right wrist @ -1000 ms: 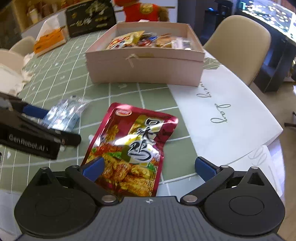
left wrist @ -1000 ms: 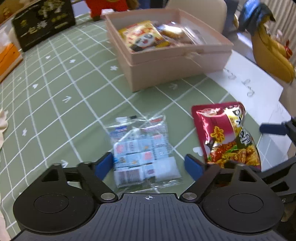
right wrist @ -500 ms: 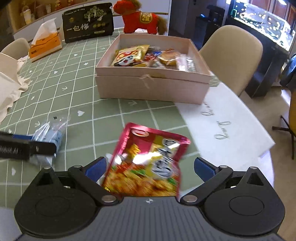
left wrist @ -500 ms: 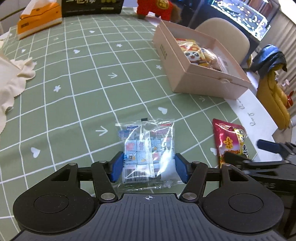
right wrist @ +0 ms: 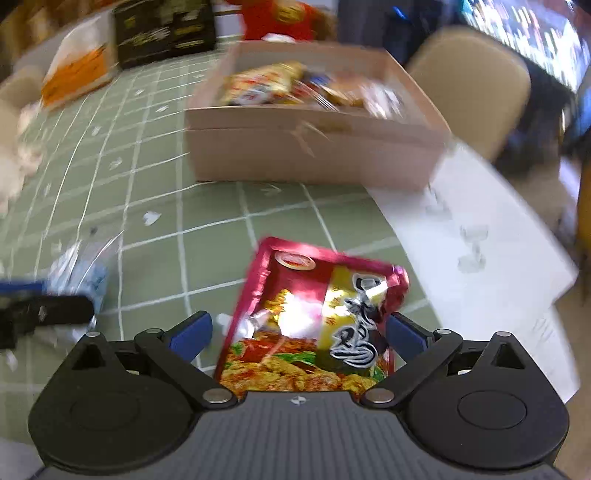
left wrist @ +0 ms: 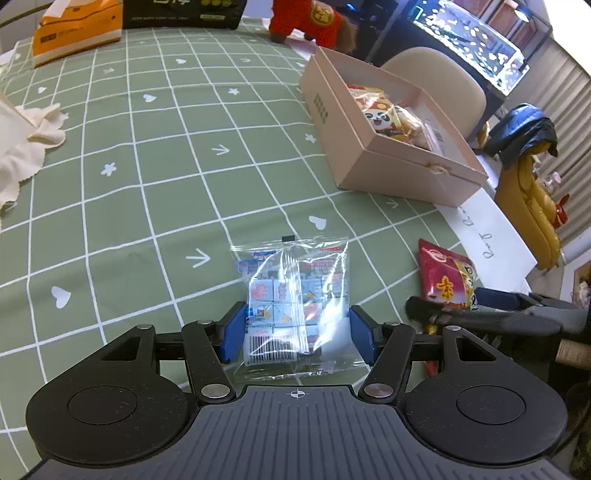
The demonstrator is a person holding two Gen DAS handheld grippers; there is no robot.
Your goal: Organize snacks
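Observation:
A clear bag of small blue-and-pink candies (left wrist: 295, 302) sits between the blue fingers of my left gripper (left wrist: 297, 334), which have closed against its sides. A red and yellow snack pouch (right wrist: 314, 325) sits tilted between the fingers of my right gripper (right wrist: 295, 332); the right finger touches it, a gap shows at the left finger, and the view is blurred. The pouch (left wrist: 447, 280) and right gripper also show at the right of the left wrist view. A pink open box (left wrist: 391, 147) holding several snacks stands farther on; it also shows in the right wrist view (right wrist: 314, 155).
Green grid tablecloth (left wrist: 166, 166). A cream cloth (left wrist: 26, 147) lies at the left, an orange tissue box (left wrist: 77, 26), a black box and a red plush toy (left wrist: 306, 18) at the back. A white lettered sheet (right wrist: 469, 251) and a beige chair (right wrist: 469, 85) are at the right.
My left fingers closed in onto the candy bag. My right fingers narrowed around the red pouch, which has lifted and tilted; the right view moved closer to the box.

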